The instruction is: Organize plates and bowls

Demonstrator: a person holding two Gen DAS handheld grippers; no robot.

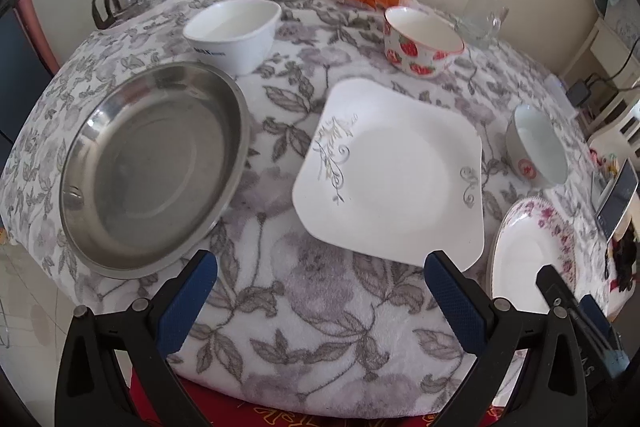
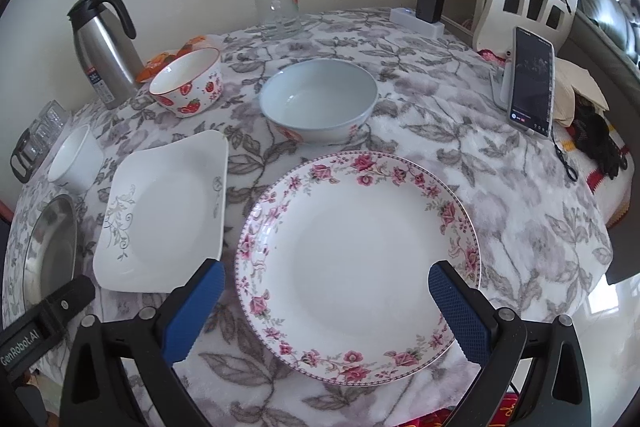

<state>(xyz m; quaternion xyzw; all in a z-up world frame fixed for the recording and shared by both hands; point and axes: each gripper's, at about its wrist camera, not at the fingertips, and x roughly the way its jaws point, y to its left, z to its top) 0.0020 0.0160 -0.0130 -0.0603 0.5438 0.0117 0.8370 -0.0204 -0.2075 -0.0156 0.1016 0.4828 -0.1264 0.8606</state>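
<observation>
Since every dish sits alone on the counter point(image 1: 320, 307), nothing stacked or nested, the sorting looks not yet begun, approx. zero done by my read.

Plates run along the near edge: steel pan point(image 1: 154, 169) on the left, square plate point(image 1: 394, 171) in the middle, flowered plate point(image 2: 358, 259) on the right. Bowls sit behind them: plain white bowl point(image 1: 236, 33), strawberry bowl point(image 1: 420, 41), pale blue bowl point(image 2: 320, 99). All stand well apart, w/ cloth showing between, except the square and flowered plates, which lie just beside each other.

Left gripper point(image 1: 320, 281) hovers over bare cloth, between the pan and the square plate, its jaws wide apart and holding nothing. Right gripper point(image 2: 326, 293) hangs above the near half of the flowered plate, jaws also spread and empty; whether the pads touch the plate I can't tell.

Materials etc.:
- Pan: brushed steel, round, shallow, rolled rim, dull reflections.
- Square plate: glossy white ceramic, rounded corners, grey vine print on two corners, dished centre.
- Flowered plate: round, glossy, pink rose border w/ beaded edge.
- White bowl: squarish, thick wall, dark lettering on the side.
- Strawberry bowl: deep, red-rimmed, berry print.
- Blue bowl: wide, smooth, red mark low on the outside.
- Cloth: fuzzy, grey leaf pattern, prob. soft enough to slow sliding.

Left to do, in my judgement: plates into one stack, bowls nested.
</observation>
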